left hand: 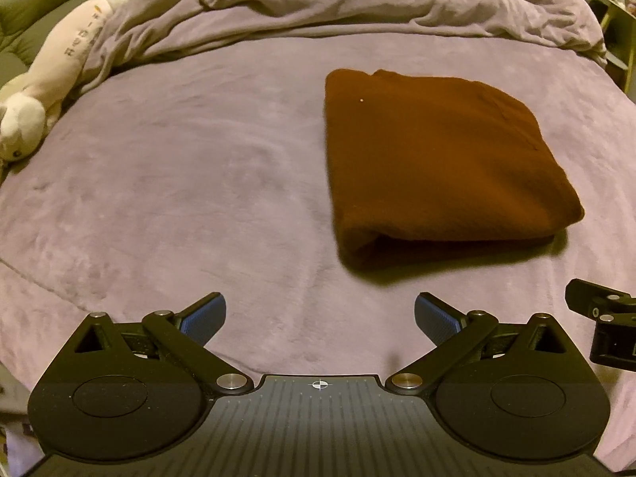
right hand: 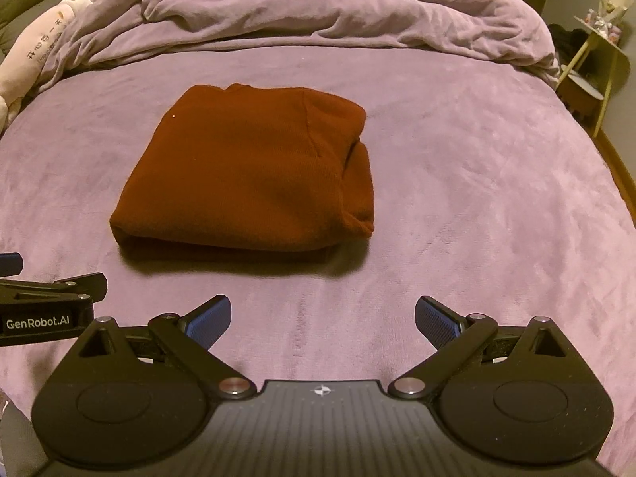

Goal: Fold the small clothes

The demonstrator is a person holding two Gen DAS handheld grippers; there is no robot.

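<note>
Nearest, in the left wrist view: left tool [left hand: 320,314], blue pads [left hand: 202,316] spread wide, nothing between them, poised above the lilac bed cover [left hand: 179,183]. At the right edge of that view, part of the right tool's black frame, just beside. In the right wrist view: right tool [right hand: 322,316], likewise spread wide and empty, blue pads [right hand: 435,320] apart over bare cover; the left tool's body with white lettering at the left edge.

Just beyond both tools, apart from them: rust-brown sweater [left hand: 433,163], folded into a compact rectangle, flat on the bed cover. Nearer edge a thick rounded fold; a seam and a tucked layer along the right side in the right wrist view [right hand: 254,175]. Ahead and right of the left tool, ahead and left of the right tool.

Farther back: rumpled lilac duvet [left hand: 338,4] bunched across the bed's far side. At far left, a long white plush toy [left hand: 59,63] with printed characters, beside the duvet's edge. At far right, a pale yellow side table [right hand: 596,67] beside the bed, small items on top too blurred to name.
</note>
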